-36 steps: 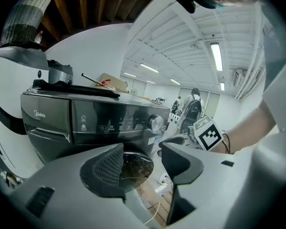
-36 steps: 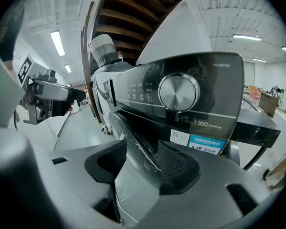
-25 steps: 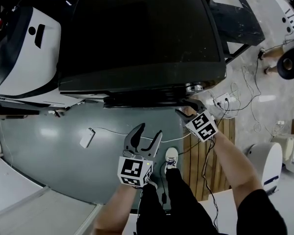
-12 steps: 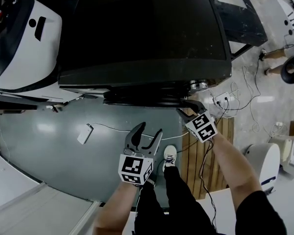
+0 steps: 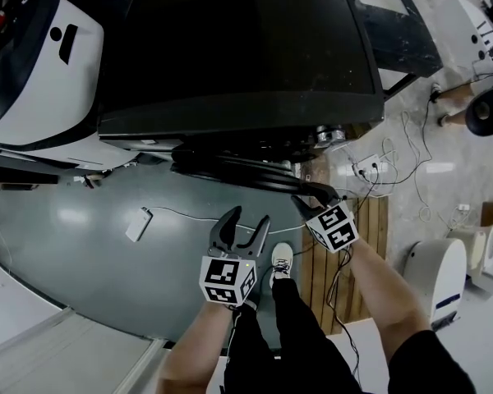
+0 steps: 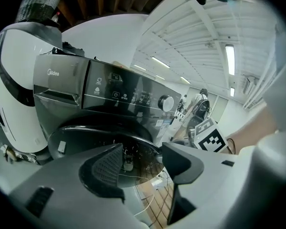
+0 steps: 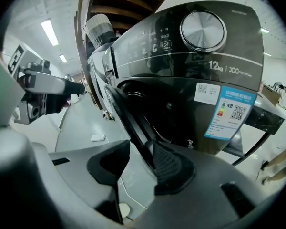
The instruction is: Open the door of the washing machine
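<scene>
1. head view is showing the person's shoe (image 5: 286, 261) resting on the grey floor (image 5: 82, 253), nearest of all, with a small white block (image 5: 137, 224) on a cord lying off to the left.
2. the left gripper (image 5: 250, 216) is hovering over the floor just short of the washing machine (image 5: 238, 48), its jaws standing wide apart and holding nothing; the round door (image 6: 76, 136) is showing beyond the gap.
3. the right gripper (image 5: 314, 194) is reaching to the door's right edge, its jaws closing with the dark rim passing between them; one pad is lying against the rim, while a sliver of floor is showing beside the other.
4. the door is standing ajar, its right end lying farther out from the front than its left.
5. a silver knob (image 7: 202, 31) and a blue-edged label (image 7: 229, 111) are sitting on the front, right of the opening.
</scene>
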Demonstrator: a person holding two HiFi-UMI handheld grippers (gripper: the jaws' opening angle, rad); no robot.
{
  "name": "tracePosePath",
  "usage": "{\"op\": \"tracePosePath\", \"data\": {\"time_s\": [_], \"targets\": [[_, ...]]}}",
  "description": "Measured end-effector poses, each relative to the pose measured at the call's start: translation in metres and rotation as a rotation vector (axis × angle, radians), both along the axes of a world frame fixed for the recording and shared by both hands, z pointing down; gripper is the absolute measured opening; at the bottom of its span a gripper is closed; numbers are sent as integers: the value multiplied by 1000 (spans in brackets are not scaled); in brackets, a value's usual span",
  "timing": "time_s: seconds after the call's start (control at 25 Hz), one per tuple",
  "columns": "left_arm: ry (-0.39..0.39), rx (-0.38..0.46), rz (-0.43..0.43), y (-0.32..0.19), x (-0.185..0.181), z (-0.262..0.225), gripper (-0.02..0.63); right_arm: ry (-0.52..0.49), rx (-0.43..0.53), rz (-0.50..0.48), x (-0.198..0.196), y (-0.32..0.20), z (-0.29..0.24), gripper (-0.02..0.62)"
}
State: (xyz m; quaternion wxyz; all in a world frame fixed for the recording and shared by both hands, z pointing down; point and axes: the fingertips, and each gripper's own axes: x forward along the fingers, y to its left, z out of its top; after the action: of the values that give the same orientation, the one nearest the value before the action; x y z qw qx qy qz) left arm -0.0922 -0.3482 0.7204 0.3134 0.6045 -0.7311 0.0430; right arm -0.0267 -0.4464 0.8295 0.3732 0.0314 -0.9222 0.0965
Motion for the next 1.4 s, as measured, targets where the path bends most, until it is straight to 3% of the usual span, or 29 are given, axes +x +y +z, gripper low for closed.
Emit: {"op": "tracePosePath", "data": {"time_s": [0.44, 0.72, 0.92, 1.4], "targets": [[79, -47, -50, 27, 15, 24, 264, -51, -70, -55, 34, 62, -17, 153], [98, -72, -97, 45, 18, 31, 267, -153, -129, 16, 47, 75, -42, 153], [117, -115, -139, 70, 19, 41, 268, -196, -157, 72, 42, 83, -53, 148], [137, -162, -227, 146, 8, 54, 270, -235, -173, 15, 10, 129, -75, 144]]}}
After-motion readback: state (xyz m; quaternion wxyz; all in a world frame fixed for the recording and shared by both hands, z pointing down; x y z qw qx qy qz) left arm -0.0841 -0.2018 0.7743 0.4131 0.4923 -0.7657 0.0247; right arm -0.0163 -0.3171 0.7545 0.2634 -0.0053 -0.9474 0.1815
